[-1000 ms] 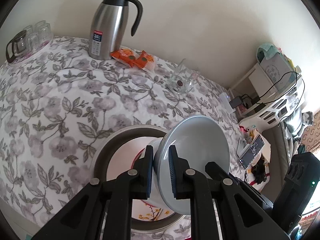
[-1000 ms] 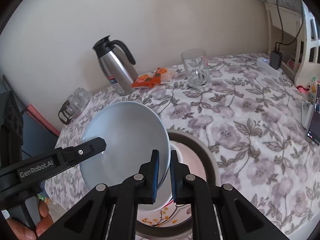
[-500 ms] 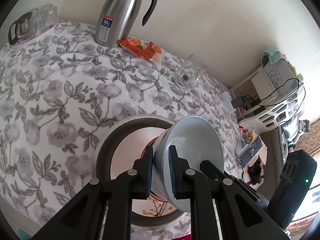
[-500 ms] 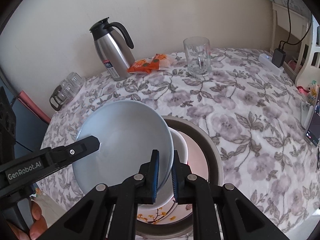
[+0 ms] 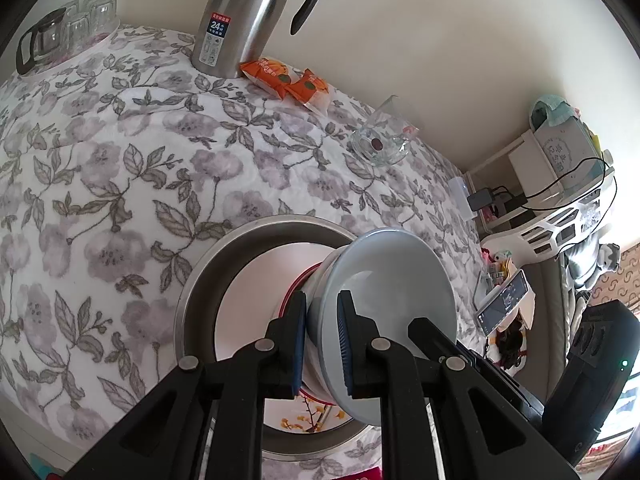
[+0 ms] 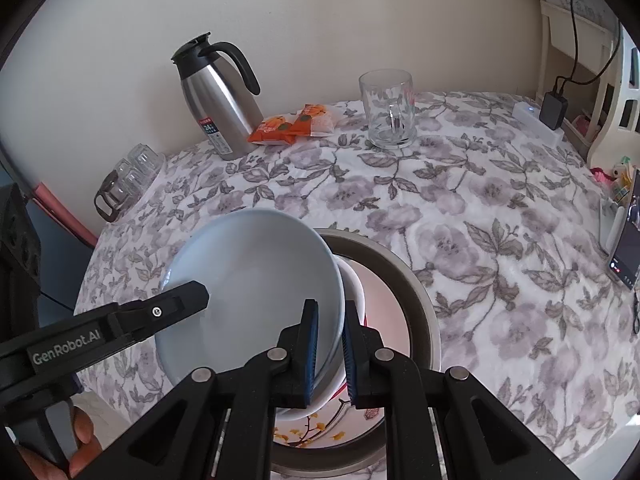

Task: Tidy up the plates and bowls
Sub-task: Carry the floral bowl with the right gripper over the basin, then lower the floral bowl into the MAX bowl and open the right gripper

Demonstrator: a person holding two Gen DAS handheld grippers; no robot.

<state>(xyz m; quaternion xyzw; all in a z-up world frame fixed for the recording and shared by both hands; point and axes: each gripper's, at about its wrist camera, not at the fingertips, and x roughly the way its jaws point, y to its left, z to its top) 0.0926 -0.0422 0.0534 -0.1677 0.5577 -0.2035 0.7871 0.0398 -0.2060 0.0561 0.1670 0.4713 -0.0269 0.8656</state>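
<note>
Two grips: the left gripper [image 5: 322, 338] and the right gripper [image 6: 330, 350] each have their jaws pinched on the rim of the blue bowl [image 6: 256, 292], on opposite sides of it.
Bowl's place: held tilted over the metal basin [image 6: 420, 304], directly above a white bowl [image 6: 354, 284] that sits on a flowered plate [image 6: 312, 432] inside the basin.
Key relation: the blue bowl's base points down at the white bowl's mouth, touching or close to it; I cannot tell which.
Likely move: level the bowl and settle it in, nested.
Nearer hand: neither; both share the rim.
Edges: basin wall close around the stack.
Open room: bare table [image 6: 460, 208] beyond; the flask [image 6: 216, 108] and glass mug [image 6: 390, 110] stand well apart.
</note>
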